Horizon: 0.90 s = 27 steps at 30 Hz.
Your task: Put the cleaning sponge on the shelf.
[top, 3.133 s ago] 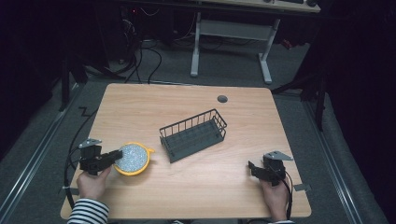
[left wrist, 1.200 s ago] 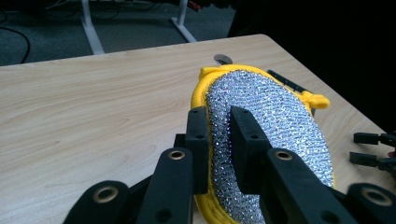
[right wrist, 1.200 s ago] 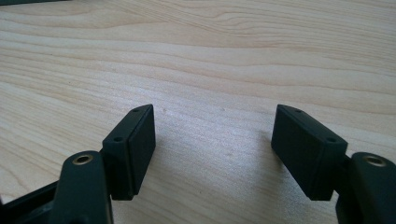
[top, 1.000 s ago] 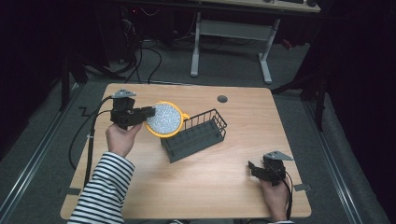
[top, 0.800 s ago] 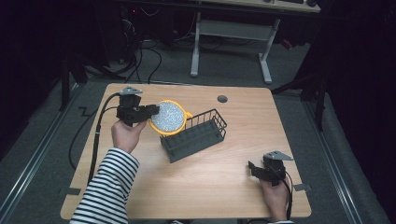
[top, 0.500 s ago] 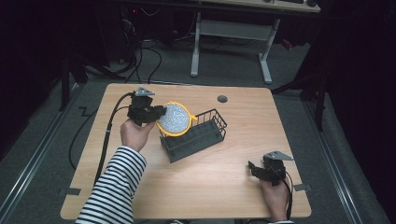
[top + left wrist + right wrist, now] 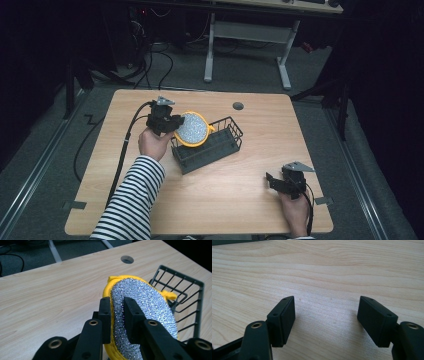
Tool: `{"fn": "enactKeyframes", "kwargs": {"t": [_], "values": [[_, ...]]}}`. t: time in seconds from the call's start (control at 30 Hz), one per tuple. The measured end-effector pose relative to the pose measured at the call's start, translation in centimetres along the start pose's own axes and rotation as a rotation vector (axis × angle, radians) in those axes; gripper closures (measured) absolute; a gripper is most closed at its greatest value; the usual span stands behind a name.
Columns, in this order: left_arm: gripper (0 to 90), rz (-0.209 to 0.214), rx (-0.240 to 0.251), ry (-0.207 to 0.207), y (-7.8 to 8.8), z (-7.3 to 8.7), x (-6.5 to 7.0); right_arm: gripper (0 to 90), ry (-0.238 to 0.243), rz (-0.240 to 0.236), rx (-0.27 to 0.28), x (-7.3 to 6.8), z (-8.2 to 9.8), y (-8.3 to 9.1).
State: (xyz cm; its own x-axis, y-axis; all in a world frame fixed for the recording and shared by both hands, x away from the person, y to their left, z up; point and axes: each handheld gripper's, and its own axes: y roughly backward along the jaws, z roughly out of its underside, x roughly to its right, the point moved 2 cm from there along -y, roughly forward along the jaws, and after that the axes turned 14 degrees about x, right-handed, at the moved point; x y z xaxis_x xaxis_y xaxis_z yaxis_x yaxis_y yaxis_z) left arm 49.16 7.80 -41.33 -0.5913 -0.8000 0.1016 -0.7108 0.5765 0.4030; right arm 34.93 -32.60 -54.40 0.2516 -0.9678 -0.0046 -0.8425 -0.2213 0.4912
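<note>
A round scouring pad (image 7: 193,128) with a yellow rim and a silver glitter face stands on edge in my left gripper (image 7: 172,125), whose jaws are shut on its rim. In the left gripper view the scouring pad (image 7: 147,307) fills the middle, pinched by my left gripper (image 7: 117,307), and it hangs over the left end of the black wire basket (image 7: 192,305). The wire basket (image 7: 220,147) lies slanted at the table's middle. My right gripper (image 7: 272,181) rests near the front right of the table; in its own view my right gripper (image 7: 326,315) stands open over bare wood.
The wooden table (image 7: 260,200) has a round cable hole (image 7: 238,106) near its far edge. A black cable (image 7: 125,150) trails from the left gripper off the table's left side. A desk frame (image 7: 245,35) and dark floor lie beyond.
My left gripper has carried the scouring pad to the right and slightly down, from beside the basket's left end to over it. The right gripper has kept still.
</note>
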Motion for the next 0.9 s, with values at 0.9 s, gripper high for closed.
{"fn": "enactKeyframes", "kwargs": {"t": [0.9], "values": [[74.5,0.055,-0.014,-0.065,0.3,1.9,2.7,30.5,0.003,0.003,-0.002,0.0,0.0,0.0]]}}
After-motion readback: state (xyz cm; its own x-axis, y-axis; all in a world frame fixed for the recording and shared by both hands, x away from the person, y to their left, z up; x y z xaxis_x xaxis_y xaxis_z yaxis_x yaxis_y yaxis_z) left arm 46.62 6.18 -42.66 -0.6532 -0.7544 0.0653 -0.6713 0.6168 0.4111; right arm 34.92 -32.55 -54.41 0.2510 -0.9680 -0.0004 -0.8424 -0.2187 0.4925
